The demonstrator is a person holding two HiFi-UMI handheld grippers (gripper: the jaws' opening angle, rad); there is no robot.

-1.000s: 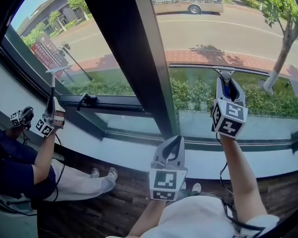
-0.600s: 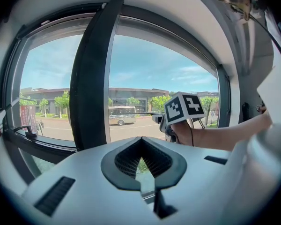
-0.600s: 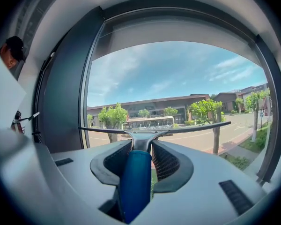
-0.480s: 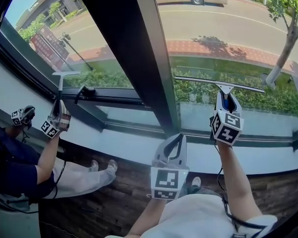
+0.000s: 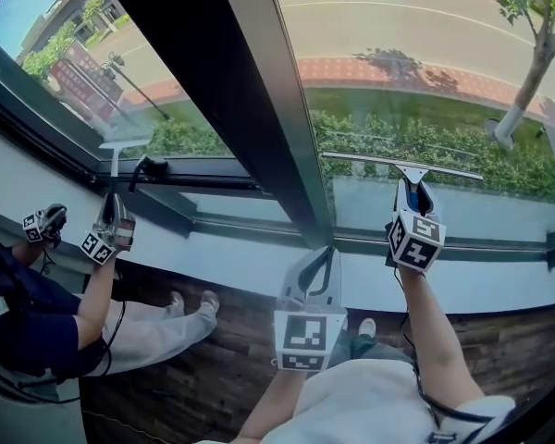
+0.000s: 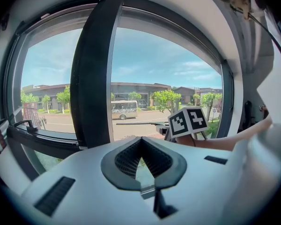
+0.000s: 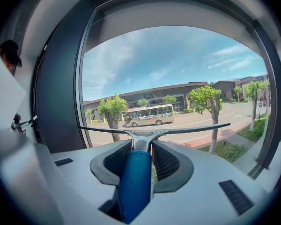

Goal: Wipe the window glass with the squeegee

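**A:** Squeegee where?

**B:** Against the window glass, as far as can be told; right-hand pane, low down, just above the bottom frame; long thin blade nearly level, dipping a little toward the right.

**A:** Held how?

**B:** Clamped in the right gripper; dark ribbed pads closed on the smooth, rounded blue handle; bright metal neck flaring past the tips into the narrow T-shaped bar.

**A:** And the left gripper?

**B:** Lower, near the white sill, beside the broad dark mullion; jaws drawn together at the tips, nothing between them; only a teardrop gap behind, walled with fine black ridges.

**A:** Anything else?

**B:** Low at the left, a second person, with a second squeegee raised to the neighbouring pane; pale slim T-shape; underfoot, dark wood-plank floor.
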